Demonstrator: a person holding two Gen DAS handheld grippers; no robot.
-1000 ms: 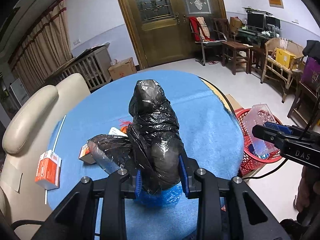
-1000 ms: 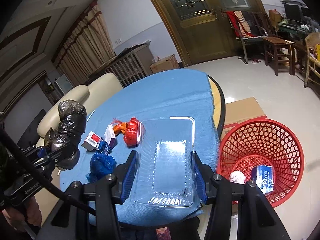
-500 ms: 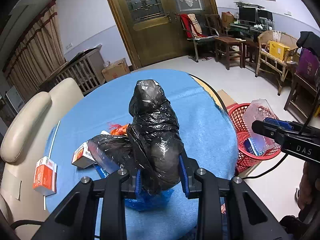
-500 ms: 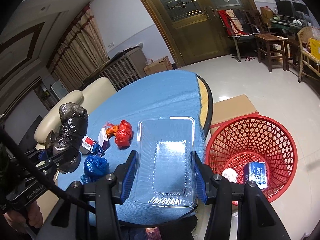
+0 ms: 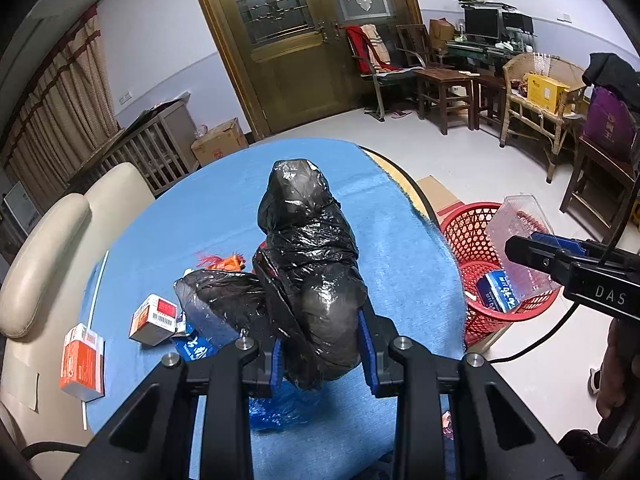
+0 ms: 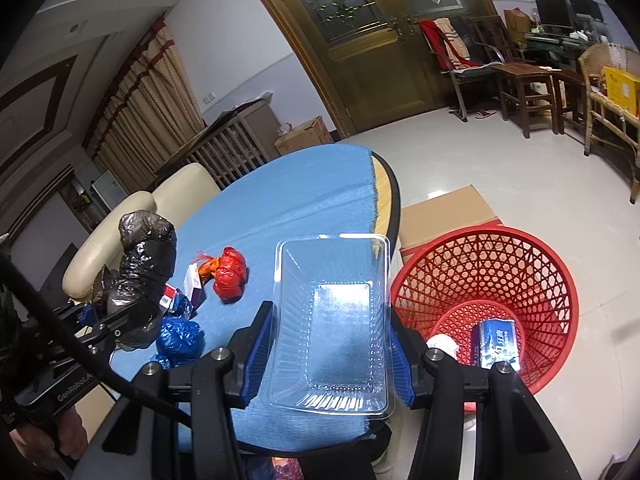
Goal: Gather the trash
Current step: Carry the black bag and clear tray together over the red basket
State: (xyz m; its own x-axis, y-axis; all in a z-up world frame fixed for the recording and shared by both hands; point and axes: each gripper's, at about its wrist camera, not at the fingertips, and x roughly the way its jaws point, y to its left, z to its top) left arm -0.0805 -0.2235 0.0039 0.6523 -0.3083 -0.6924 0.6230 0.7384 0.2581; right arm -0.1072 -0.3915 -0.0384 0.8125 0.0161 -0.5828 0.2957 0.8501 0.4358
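Note:
My left gripper is shut on a crumpled black plastic bag, held up above the blue tablecloth. In the right wrist view the same black bag shows at the left. My right gripper is shut on a clear plastic tray, which hangs over the table's right edge beside the red mesh basket. From the left wrist view the clear tray sits in front of the red basket. A blue-and-white packet and a white wad lie in the basket.
On the cloth lie a red bag, a blue bag, an orange scrap and small cartons. An orange-white box rests on the cream chair. Flat cardboard lies on the floor behind the basket.
My right gripper has carried the clear tray rightward, closer to the red basket. The left gripper has stayed put with the black bag, only rolling slightly.

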